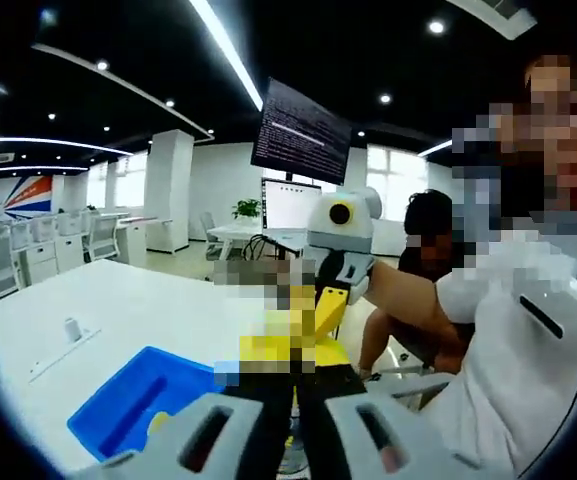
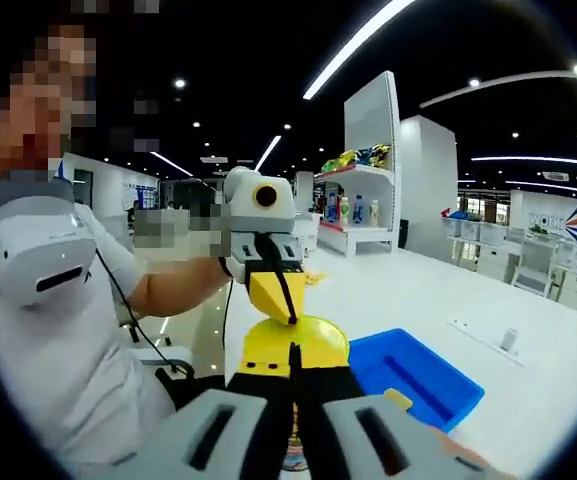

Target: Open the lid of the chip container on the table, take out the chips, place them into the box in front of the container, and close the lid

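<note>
A round yellow lid [image 1: 290,350] [image 2: 293,345] hangs in the air between both grippers, above the white table [image 1: 148,300]. My left gripper [image 1: 296,388] has its jaws drawn together on the lid's near rim. From the far side my right gripper [image 1: 320,322] comes down onto it with yellow fingers. In the right gripper view my right gripper [image 2: 293,378] is likewise closed on the near rim, with my left gripper [image 2: 278,308] opposite. The blue box [image 1: 133,400] [image 2: 418,375] lies open on the table below, with a small yellow piece [image 2: 398,400] at its near edge. The container's body is hidden.
The person holding the grippers, in a white shirt [image 1: 528,340] [image 2: 58,330], sits close at the table's edge. A small white object [image 1: 71,328] [image 2: 509,340] stands on a flat strip further along the table. Desks, a hanging screen [image 1: 301,132] and shelves [image 2: 363,205] are far behind.
</note>
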Demonstrator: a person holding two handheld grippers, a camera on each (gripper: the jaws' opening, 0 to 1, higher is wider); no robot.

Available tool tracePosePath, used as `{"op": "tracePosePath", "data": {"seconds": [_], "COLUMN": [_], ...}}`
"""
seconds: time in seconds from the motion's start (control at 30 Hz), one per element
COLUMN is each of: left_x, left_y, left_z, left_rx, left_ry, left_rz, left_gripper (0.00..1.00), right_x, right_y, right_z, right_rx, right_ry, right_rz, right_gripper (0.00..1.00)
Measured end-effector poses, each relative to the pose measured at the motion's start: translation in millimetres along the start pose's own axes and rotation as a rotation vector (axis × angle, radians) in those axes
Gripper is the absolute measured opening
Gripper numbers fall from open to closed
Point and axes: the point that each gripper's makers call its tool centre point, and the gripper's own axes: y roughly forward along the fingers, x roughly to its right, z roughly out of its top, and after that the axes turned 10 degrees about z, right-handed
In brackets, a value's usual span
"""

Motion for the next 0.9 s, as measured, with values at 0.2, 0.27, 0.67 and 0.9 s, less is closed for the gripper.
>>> {"op": "tracePosePath", "data": {"seconds": [0.2,0.27,0.67,0.9], "left_x": [-4.1,-3.8,-12.0,1.7], "left_y": [-0.2,-0.2,1.1,1.9], "left_z": [-3.5,-4.7,-11.1,-11.2], "left_rx": [-0.022,-0.024,-0.001,0.039], "left_ry": [-0.017,-0.019,0.058,-0.003], "left_rz": [0.009,0.007,-0.013,-0.034], "left_gripper": [0.01,0.01,0.01,0.01], "right_x": [0.7,1.2,3.4,2.3], "right_y": [1.8,2.8,3.5,3.3], "right_z": [0.3,0.1,0.9,1.6], "right_rx": [-0.009,-0.018,0.030,0.058], "right_ry": [-0.011,-0.001,0.023,0.025], "right_rz": [-0.007,-0.008,0.009,0.011], "right_gripper": [0.01,0.01,0.00,0.00]}}
